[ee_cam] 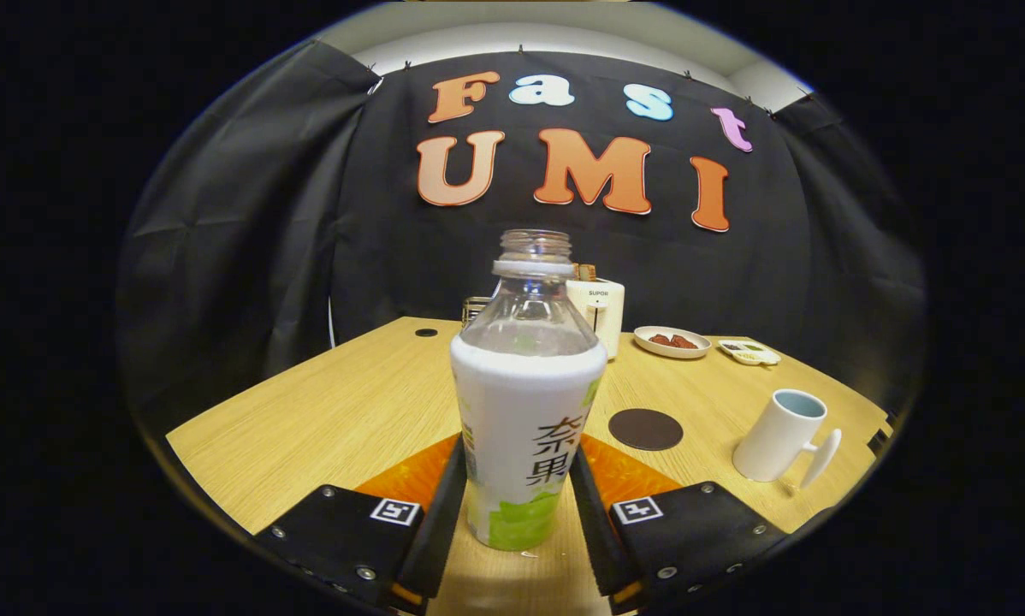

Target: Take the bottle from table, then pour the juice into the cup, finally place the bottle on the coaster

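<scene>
1. Judging from how things lie now, the task is at its first step: the clear plastic bottle with a white and green label sleeve (pixel 527 428) stands upright on the light wooden counter (pixel 333 419), with its cap off and the mouth open.
2. The gripper (pixel 519 496) has the bottle between its two fingers. Both fingers lie against the lower sides of the sleeve, so they seem closed on it, but the bottle's base looks to rest on the counter, so I judge it gripped and not yet lifted.
3. The juice inside cannot be seen through the sleeve; the clear upper part looks empty, so the level is probably below the shoulder.
4. The white ceramic cup with a handle (pixel 782 436) stands well to the right of the bottle, upright. Its inside looks pale and I cannot tell if any juice is in it; pouring seems not done.
5. The dark round coaster (pixel 646 429) lies flat between the bottle and the cup, with nothing on it, so the last step is also left.
6. Beyond the bottle there are a white toaster (pixel 602 312) and a small plate with brown food (pixel 672 341); they have no part in the task.
7. What is left: lifting, carrying right, tilting over the cup, then setting the bottle on the coaster.
</scene>
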`<state>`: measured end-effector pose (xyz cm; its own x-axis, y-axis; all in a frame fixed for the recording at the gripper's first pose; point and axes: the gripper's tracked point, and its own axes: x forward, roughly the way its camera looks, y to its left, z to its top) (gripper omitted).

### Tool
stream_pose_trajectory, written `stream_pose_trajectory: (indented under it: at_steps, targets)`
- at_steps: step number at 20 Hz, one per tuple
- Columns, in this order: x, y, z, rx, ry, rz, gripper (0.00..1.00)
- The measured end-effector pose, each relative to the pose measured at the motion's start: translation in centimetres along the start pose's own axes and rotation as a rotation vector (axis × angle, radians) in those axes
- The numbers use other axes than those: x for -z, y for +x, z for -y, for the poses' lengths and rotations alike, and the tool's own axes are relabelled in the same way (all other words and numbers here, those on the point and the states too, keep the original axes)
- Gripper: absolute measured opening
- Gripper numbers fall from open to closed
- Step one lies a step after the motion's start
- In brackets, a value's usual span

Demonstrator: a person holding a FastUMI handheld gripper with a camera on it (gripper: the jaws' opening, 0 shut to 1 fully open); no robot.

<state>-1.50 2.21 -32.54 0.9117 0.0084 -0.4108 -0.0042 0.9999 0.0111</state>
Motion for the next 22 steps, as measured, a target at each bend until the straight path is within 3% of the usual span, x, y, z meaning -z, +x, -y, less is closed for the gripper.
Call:
stream_pose_trajectory:
  at_steps: [5,14,22]
  targets:
    - [-1.5,0.0,0.1,0.007,0.048,0.019,0.62]
    - [-6.7,0.3,2.9,-0.059,0.541,0.138,0.61]
    - [-7.5,1.6,6.5,-0.090,0.876,0.160,0.62]
